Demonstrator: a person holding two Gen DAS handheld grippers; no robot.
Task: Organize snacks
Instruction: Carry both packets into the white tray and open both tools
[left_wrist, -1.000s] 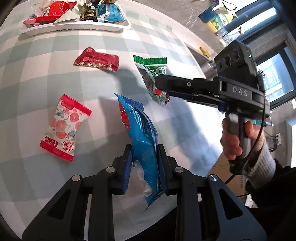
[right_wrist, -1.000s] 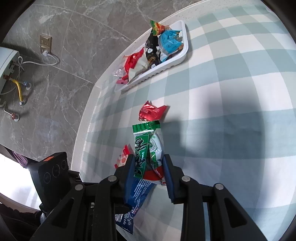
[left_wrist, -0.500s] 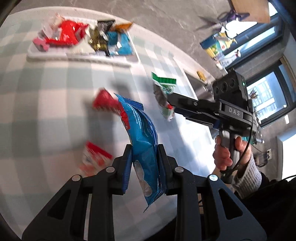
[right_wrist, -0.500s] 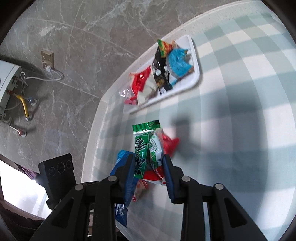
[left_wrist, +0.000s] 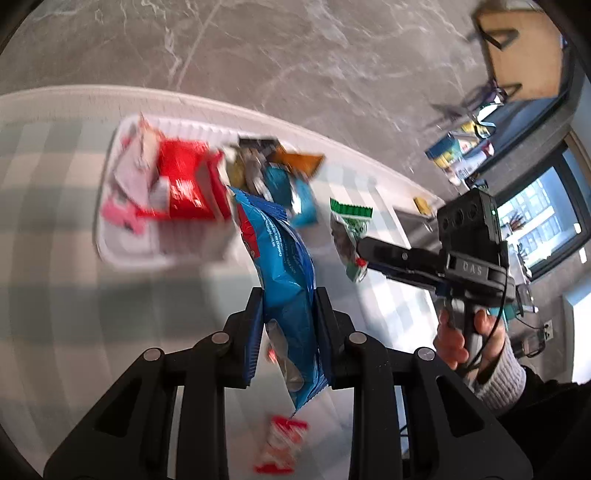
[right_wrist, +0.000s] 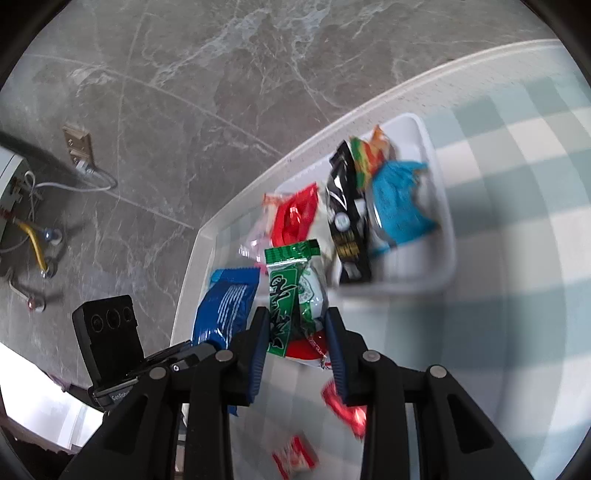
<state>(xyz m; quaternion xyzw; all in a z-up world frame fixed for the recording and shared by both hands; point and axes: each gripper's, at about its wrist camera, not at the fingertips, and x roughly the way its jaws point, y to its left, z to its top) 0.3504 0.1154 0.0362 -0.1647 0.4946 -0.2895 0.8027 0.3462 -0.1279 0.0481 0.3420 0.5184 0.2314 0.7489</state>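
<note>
Tray (left_wrist: 122, 254) is seen ahead of both grippers, long axis lying across the left view, nearer the left gripper (left_wrist: 288, 325) clamped on blue pack (left_wrist: 284, 266), while right gripper (right_wrist: 295, 343) is clamped on green pack (right_wrist: 295, 291).

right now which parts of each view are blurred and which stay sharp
Left wrist view: the white tray and its snacks are smeared by motion blur, while the left gripper and its blue packet stay sharp. Right wrist view: the tray and loose red packets are smeared, the right gripper and green packet crisp.
</note>
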